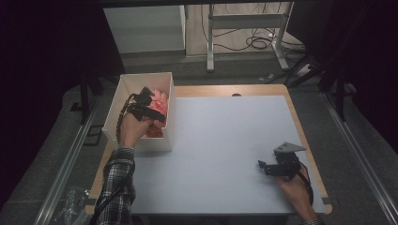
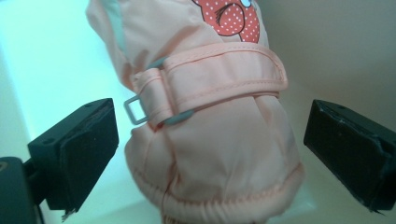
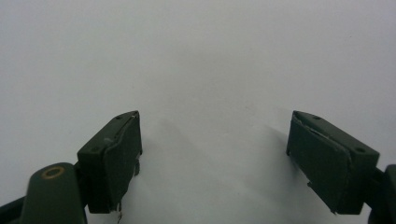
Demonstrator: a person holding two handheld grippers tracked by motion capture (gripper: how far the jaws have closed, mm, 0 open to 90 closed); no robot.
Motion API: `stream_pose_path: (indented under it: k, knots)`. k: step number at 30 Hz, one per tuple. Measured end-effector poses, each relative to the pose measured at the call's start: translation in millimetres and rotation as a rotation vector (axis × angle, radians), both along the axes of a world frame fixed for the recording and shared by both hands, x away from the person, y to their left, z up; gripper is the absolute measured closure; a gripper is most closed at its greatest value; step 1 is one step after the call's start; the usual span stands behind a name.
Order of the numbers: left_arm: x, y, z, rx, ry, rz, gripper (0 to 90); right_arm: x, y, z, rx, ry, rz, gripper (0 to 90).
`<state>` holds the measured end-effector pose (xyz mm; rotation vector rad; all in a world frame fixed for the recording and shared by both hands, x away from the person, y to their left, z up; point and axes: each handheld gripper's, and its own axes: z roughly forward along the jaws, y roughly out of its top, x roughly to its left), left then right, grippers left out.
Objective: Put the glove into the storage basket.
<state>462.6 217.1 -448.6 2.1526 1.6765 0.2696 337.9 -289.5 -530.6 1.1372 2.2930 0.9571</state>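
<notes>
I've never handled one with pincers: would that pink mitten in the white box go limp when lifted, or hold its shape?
The pink mitten looks padded and puckered, so it would probably sag and fold rather than stay stiff. Its smooth, slightly shiny fabric might slip between flat pads; the strap or gathered cuff seems a surer hold. It is likely light, and lying in the white box it should not roll.

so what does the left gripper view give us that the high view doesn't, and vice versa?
Left gripper view alone: the pink mitten's strap, its metal buckle ring, a red dotted patch, and clear gaps between the mitten and both open jaws.

High view alone: the white box at the table's left edge, the right gripper resting open on the white mat, and the floor beyond.

Shared: the left gripper over the pink mitten inside the box.
</notes>
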Motion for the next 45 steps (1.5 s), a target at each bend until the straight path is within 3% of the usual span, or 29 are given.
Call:
stream_pose_path:
  k: [18,30,45]
  knots:
    - [-28.2,15.9,14.0,-0.051,-0.17,-0.036,3.5,-0.1,0.0,0.0,0.0,0.0,-0.001,18.3]
    - [-43.2,18.1,19.2,-0.051,-0.258,-0.08,2.8,-0.1,0.0,0.0,0.0,0.0,-0.001,18.3]
    - [-67.7,18.6,36.0,-0.103,-0.359,-0.128,2.8,-0.1,0.2,-0.1,0.0,-0.001,-0.001,18.3]
